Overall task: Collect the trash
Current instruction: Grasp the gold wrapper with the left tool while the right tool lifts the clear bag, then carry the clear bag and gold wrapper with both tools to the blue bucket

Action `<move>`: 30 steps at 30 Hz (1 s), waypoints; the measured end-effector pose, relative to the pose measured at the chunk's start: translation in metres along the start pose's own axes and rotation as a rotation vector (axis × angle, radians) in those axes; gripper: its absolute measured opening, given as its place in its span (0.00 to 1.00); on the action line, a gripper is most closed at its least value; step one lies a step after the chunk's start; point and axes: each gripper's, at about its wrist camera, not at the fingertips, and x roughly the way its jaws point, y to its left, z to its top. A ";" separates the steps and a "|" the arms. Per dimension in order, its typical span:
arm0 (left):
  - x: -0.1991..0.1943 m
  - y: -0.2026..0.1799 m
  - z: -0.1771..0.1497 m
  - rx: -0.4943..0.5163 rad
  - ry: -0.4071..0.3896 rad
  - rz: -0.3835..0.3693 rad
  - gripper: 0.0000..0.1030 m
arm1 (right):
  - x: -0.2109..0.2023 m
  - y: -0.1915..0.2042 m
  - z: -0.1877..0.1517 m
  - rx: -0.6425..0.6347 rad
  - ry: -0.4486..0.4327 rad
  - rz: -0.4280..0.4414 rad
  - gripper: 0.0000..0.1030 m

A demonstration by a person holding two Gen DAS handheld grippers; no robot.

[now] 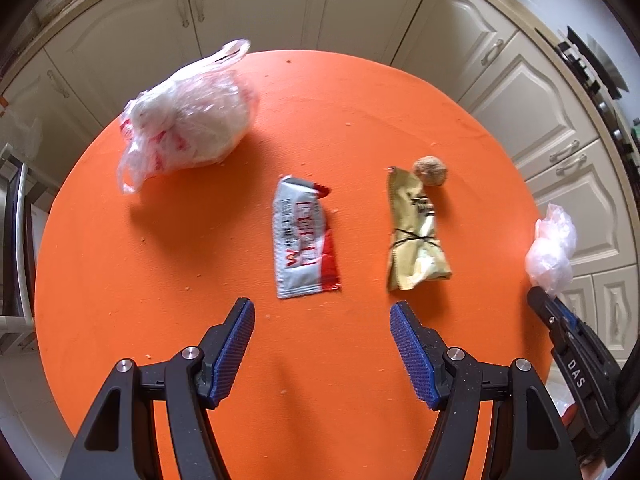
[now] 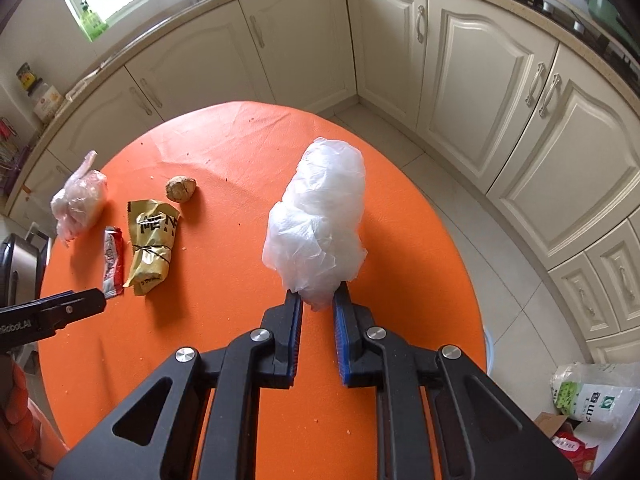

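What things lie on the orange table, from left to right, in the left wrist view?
Tied plastic bag with red print → silver and red sachet → gold wrapper → crumpled clear plastic, held off the table's right edge by the right gripper.

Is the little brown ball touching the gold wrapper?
Apart. In the right wrist view, orange table shows between the brown ball and the gold wrapper.

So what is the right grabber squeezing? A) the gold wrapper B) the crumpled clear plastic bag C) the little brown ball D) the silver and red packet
B: the right gripper is shut on the bottom of the crumpled clear plastic bag, while the silver and red packet, gold wrapper and brown ball lie on the orange table.
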 end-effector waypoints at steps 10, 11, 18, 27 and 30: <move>0.022 -0.056 0.022 0.028 0.005 0.026 0.64 | -0.020 -0.020 -0.009 0.023 -0.042 0.073 0.14; 0.028 -0.058 0.025 0.019 0.011 0.021 0.64 | -0.020 -0.020 -0.009 0.018 -0.043 0.071 0.14; 0.054 -0.070 0.032 0.050 -0.010 0.026 0.34 | -0.013 -0.023 -0.008 0.009 -0.029 0.078 0.15; 0.047 -0.085 0.015 0.091 -0.023 -0.002 0.33 | -0.013 -0.029 -0.011 0.030 -0.020 0.085 0.15; 0.039 -0.091 0.008 0.112 -0.037 -0.006 0.33 | -0.025 -0.037 -0.015 0.048 -0.034 0.080 0.15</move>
